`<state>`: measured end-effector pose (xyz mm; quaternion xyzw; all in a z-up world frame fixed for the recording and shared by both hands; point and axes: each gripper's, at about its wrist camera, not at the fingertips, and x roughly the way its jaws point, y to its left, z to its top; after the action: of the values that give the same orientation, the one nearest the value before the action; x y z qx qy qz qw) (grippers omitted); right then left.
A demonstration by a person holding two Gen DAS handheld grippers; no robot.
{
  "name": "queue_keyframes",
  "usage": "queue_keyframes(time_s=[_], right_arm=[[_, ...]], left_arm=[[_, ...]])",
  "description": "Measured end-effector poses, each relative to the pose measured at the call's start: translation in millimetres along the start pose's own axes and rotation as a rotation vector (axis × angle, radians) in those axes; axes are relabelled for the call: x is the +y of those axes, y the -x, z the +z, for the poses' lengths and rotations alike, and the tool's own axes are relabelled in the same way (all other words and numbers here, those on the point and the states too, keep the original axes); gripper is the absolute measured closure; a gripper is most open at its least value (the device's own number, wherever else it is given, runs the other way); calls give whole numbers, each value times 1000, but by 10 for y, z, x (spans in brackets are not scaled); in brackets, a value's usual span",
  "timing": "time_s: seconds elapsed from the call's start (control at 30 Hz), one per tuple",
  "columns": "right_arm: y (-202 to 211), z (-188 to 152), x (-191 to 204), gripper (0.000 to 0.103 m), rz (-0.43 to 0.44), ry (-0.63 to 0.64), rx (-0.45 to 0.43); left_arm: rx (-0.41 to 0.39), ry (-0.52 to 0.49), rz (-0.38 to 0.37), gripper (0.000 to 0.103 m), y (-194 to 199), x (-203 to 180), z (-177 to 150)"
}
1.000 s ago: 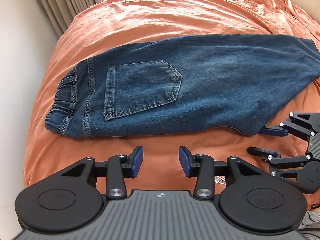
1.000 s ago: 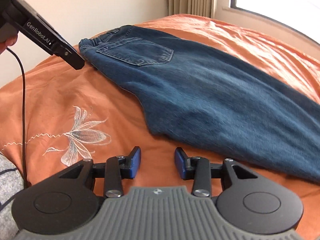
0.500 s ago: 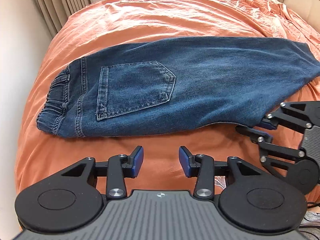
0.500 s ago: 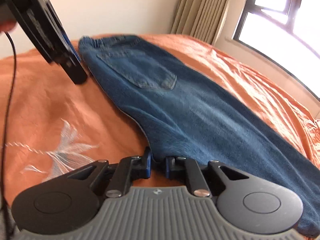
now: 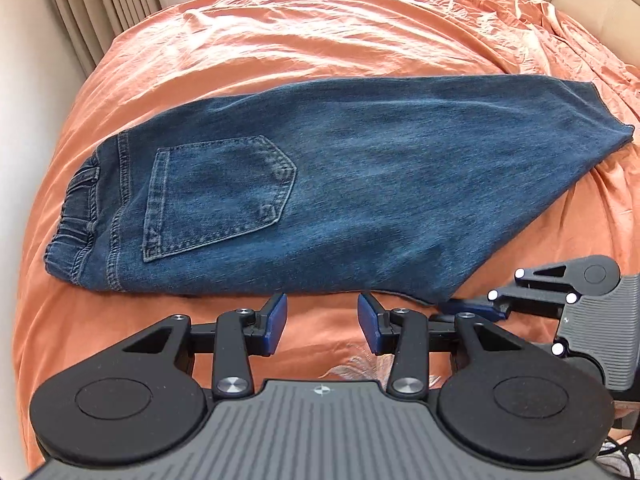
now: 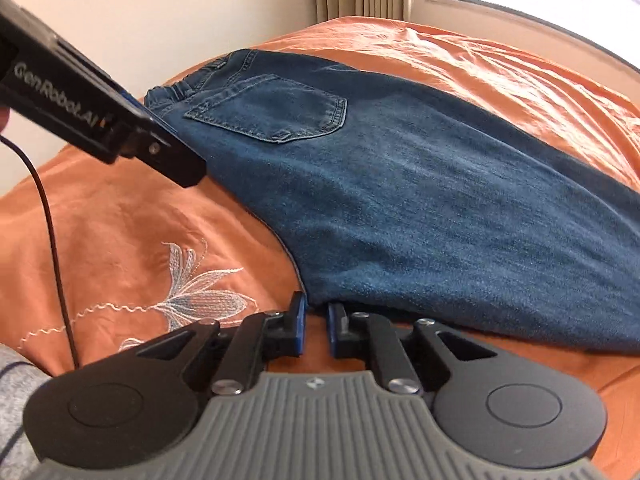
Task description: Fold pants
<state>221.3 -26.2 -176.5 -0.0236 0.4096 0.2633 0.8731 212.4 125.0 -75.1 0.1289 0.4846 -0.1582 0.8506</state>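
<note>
Just short of the near edge of the pants (image 5: 360, 184), the left gripper (image 5: 322, 322) hovers over the orange bedspread (image 5: 320, 40) with its blue-padded jaws spread wide and nothing between them. To the right of it along that same edge, the right gripper (image 6: 316, 322) sits at the jutting crotch corner of the pants (image 6: 420, 184); its jaws are drawn close with a narrow gap showing, the tips meet the fabric edge, and whether cloth is actually pinched between them cannot be told. An embroidered flower (image 6: 200, 292) lies on the bedspread (image 6: 500, 64) beside that corner. The dark blue denim pants lie flat across the bed, folded lengthwise so one leg covers the other, back pocket (image 5: 218, 196) facing up. The elastic waistband (image 5: 76, 216) is at the left end of the pants, the leg cuff (image 5: 612, 120) at the far right end. Beyond the pants, rumpled bedspread runs up to beige curtains (image 5: 100, 4).
</note>
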Motion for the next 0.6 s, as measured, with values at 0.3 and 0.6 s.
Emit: queue_keyframes(time_s=[0.3, 0.6], right_arm=[[875, -167, -989, 84, -75, -177, -91], [1853, -693, -2973, 69, -265, -636, -188]], left_arm=[[-73, 2, -26, 54, -74, -540, 310], [-64, -13, -110, 54, -414, -1107, 784]])
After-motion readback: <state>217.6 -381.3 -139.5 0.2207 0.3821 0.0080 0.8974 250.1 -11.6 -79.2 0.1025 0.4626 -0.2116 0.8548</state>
